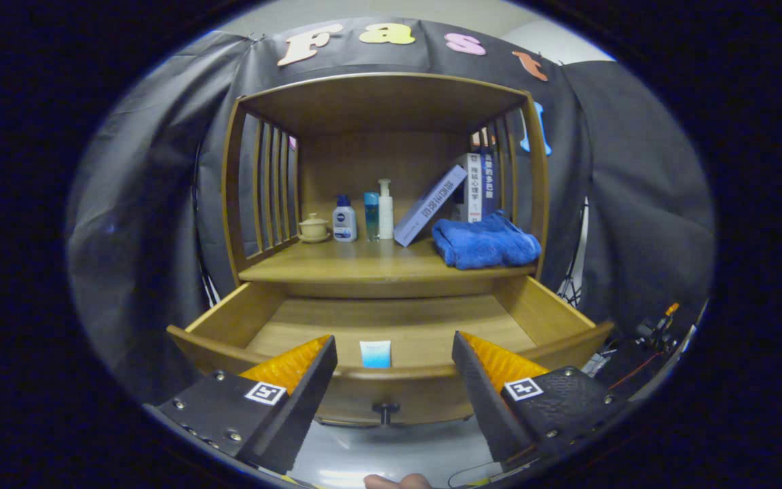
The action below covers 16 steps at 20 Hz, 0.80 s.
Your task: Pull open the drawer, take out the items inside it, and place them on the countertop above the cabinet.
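The wooden drawer [554, 316] of the cabinet stands pulled open just ahead of my fingers. Inside it, close behind the front panel, lies a small white and blue packet [375, 354]. The drawer's dark knob [385, 410] sticks out of the front panel below. My gripper [394, 363] is open, its fingers wide apart in front of the drawer front, with the packet seen between them and nothing held. Above the drawer is the countertop [364, 268], a wooden shelf with slatted sides.
On the countertop stand a small lidded cup on a saucer [313, 227], three bottles [364, 216], a leaning book [430, 204], upright books [478, 185] and a folded blue towel [485, 242]. Cables and gear [652, 333] lie right of the drawer. A fingertip [398, 481] shows below.
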{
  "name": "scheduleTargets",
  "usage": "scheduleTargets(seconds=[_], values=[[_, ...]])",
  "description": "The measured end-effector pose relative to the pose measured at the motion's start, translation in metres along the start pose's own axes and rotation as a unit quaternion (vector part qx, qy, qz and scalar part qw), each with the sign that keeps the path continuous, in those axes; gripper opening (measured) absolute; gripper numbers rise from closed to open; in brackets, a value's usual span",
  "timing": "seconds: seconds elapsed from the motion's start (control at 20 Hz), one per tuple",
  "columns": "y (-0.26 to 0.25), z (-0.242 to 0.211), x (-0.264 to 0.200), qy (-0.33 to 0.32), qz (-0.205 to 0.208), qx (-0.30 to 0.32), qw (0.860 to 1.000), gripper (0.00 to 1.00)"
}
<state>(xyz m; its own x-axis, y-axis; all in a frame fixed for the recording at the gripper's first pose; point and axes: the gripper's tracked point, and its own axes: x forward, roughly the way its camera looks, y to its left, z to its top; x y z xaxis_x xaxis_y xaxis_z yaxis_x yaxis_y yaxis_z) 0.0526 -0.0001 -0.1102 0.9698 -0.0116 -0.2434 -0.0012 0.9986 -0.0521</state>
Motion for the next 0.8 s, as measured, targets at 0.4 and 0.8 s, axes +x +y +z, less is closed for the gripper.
scheduleTargets(seconds=[0.4,0.8], values=[[0.012,-0.022,0.088,0.186,0.002,-0.084,0.979,1.0],[0.02,-0.106,0.112,0.417,-0.005,-0.065,0.906,0.96]])
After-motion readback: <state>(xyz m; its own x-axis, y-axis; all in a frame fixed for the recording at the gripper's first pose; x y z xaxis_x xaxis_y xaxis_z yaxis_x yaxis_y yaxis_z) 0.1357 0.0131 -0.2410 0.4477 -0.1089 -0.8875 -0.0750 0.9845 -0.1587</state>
